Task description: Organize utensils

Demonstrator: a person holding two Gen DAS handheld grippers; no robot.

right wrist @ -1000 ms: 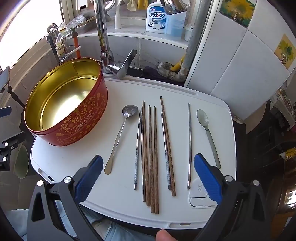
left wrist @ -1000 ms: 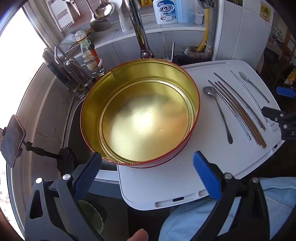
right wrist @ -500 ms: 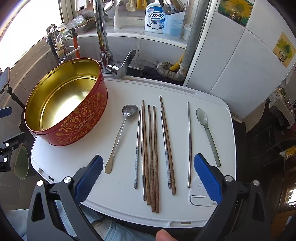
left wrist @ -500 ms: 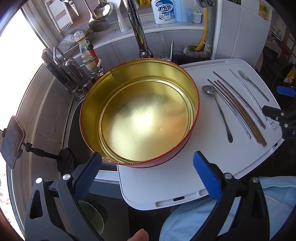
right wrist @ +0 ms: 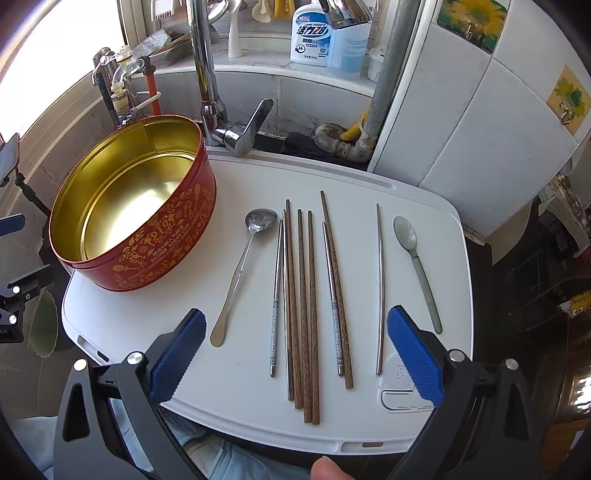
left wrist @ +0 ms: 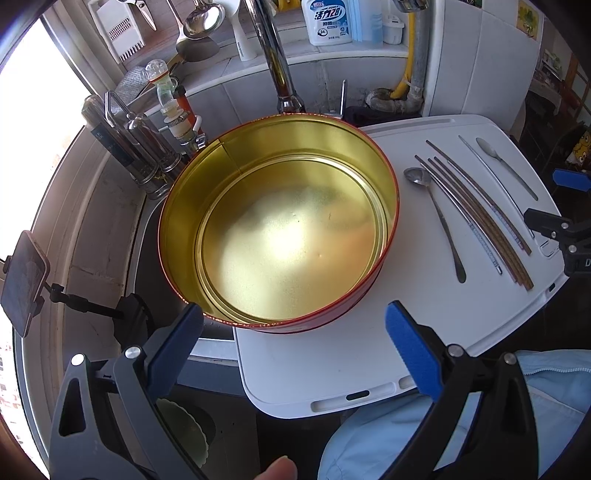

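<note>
Right wrist view: we see a white board (right wrist: 424, 229) over the sink, both grippers (right wrist: 295, 354) (left wrist: 293, 343) spread wide, holding nothing.

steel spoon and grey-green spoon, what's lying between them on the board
In the right wrist view, between the steel spoon and the grey-green spoon lie only chopsticks: wooden chopsticks and metal chopsticks, roughly parallel.

Detergent bottle (right wrist: 309, 35) — "28" (also "24")
</note>
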